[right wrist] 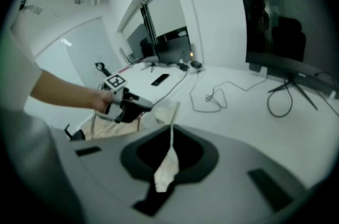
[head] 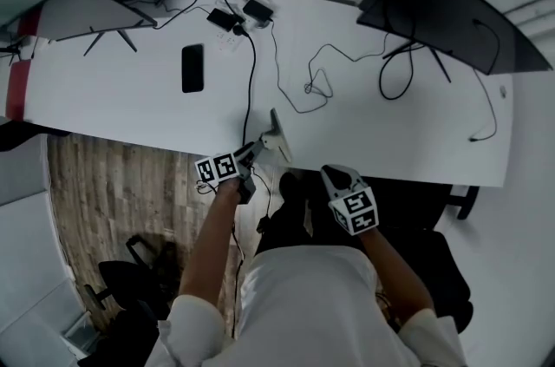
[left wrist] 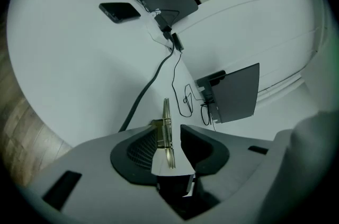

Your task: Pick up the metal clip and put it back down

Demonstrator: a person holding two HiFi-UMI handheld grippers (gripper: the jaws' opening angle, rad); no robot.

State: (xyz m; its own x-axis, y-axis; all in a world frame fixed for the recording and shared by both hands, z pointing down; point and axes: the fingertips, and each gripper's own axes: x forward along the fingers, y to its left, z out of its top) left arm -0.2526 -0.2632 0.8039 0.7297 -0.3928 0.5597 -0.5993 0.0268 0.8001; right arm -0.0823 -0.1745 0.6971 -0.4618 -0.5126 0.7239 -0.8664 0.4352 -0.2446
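A black phone (head: 192,68), a power adapter (head: 257,9), loose black cables (head: 316,85) and a dark monitor (head: 451,9) are carried on the white table (head: 121,101).

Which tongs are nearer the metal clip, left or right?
Left. The left tongs straddle the metal clip at the table edge, jaws open; the right tongs sit apart, off that edge.

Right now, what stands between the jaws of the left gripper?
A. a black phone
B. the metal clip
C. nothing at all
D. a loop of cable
B: the left gripper view shows the metal clip standing on edge between the jaws of the left gripper, which are apart, with a gap beside the clip.
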